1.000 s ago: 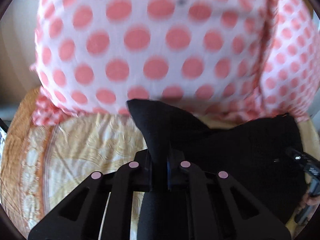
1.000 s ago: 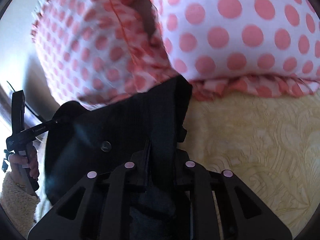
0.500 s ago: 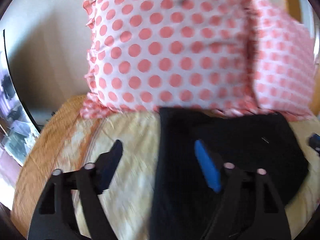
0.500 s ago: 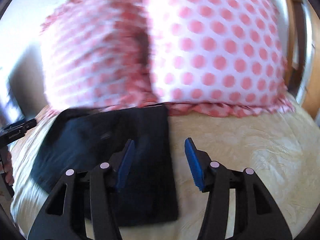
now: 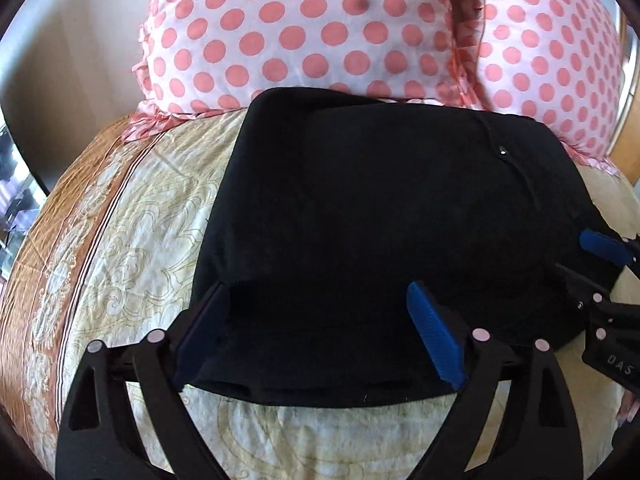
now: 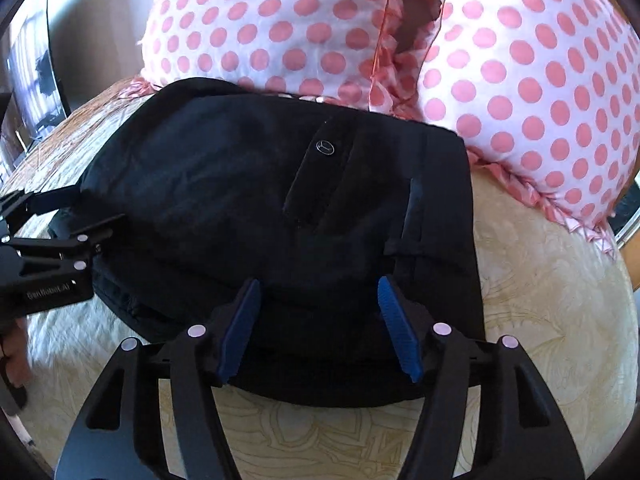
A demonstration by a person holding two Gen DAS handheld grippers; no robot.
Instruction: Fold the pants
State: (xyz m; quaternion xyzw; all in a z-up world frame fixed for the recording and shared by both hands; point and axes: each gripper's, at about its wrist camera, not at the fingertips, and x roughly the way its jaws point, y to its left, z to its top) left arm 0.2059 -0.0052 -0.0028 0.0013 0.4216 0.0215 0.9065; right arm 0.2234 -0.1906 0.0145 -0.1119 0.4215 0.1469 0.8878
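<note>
Pants: we see the black pants [image 5: 380, 200] folded flat on the bed [image 5: 120, 248], touching the polka-dot pillows [image 5: 304, 28].
Left gripper [image 5: 320, 328]: just opened wide, holding nothing.
Right gripper [image 6: 320, 328]: just opened, pads clear of cloth.

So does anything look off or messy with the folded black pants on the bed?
Nothing stands out. The black pants lie folded in a compact stack on the bedspread, far edge against the polka-dot pillows. Nothing is torn or spilled.
</note>
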